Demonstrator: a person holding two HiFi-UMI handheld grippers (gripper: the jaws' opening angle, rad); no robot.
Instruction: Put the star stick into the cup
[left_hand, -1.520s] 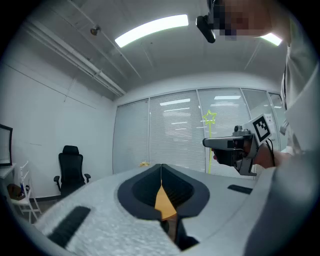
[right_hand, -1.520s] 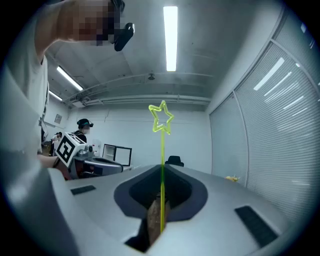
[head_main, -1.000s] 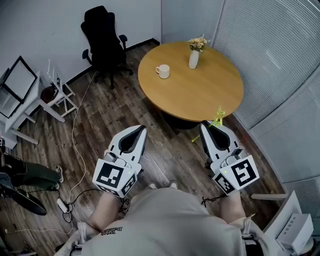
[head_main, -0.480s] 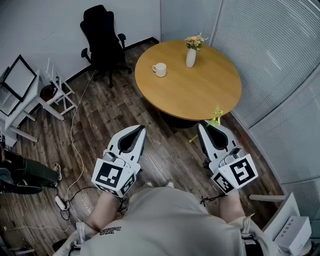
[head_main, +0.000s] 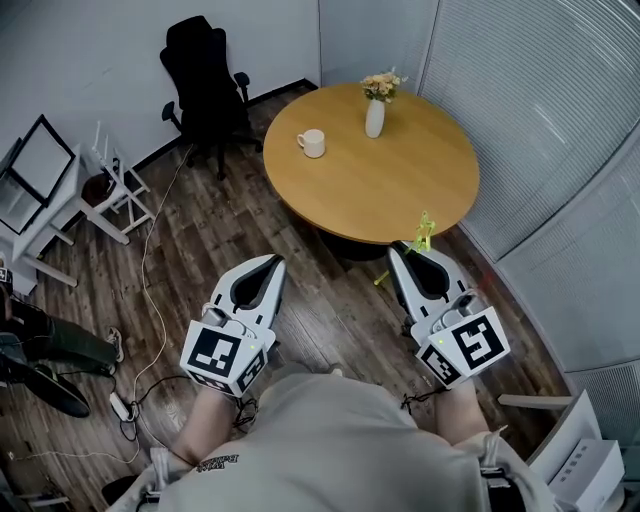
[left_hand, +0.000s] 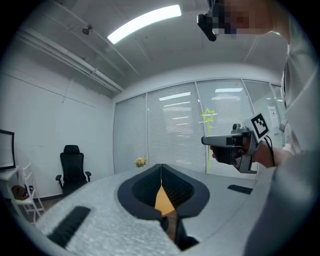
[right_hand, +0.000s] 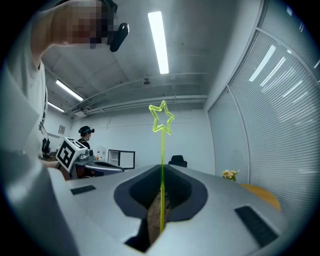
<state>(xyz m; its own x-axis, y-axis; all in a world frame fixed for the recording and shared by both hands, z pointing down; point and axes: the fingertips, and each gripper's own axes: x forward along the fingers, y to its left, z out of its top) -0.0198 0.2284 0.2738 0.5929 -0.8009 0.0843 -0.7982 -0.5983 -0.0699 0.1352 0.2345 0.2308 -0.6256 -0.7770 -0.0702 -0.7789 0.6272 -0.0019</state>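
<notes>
Yellow-green and thin, the star stick (right_hand: 161, 150) is not yet in the cup (head_main: 312, 143), so the task looks barely begun: the stick is picked up, and the carry and the drop remain. The left gripper (head_main: 270, 264) hangs over the floor, its jaws pressed together on nothing. The cup stands on the far side of the round wooden table (head_main: 400, 190), well apart from both grippers. The right gripper (head_main: 398, 252) is clamped on the stick's stem, star upward, beside the table's near edge.

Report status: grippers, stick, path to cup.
Right gripper shut on star stick. Left gripper shut, empty. Cup far across table, vase nearby.
</notes>
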